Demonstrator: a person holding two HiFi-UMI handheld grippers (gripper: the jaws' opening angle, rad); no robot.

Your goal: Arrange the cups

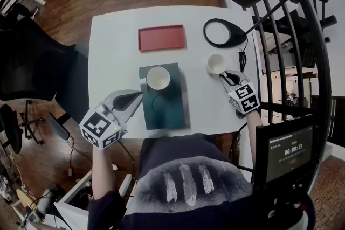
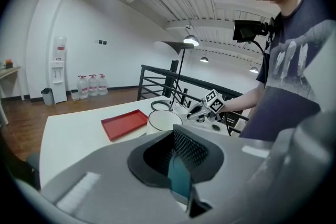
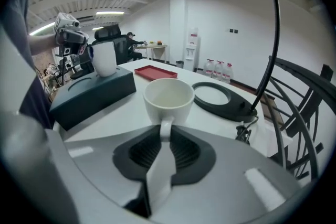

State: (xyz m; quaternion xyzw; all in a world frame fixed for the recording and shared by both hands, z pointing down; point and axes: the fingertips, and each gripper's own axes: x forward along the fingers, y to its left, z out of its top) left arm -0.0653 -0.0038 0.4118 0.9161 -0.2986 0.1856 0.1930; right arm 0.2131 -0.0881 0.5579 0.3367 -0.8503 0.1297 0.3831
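Observation:
A white cup [image 1: 215,63] stands on the white table [image 1: 113,51] at the right. My right gripper [image 1: 225,77] is shut on its handle [image 3: 164,128], which runs back between the pads in the right gripper view. A second white cup [image 1: 158,78] stands upright on a dark teal box [image 1: 164,107] in the middle. My left gripper [image 1: 132,98] is at the box's left edge, shut, and a thin teal edge [image 2: 178,178] of the box shows between its jaws in the left gripper view.
A red tray [image 1: 161,37] lies behind the box. A black lamp base [image 1: 223,33] with its cord sits at the back right, and the lamp's head hangs above it. A black railing [image 1: 285,51] runs close along the table's right side.

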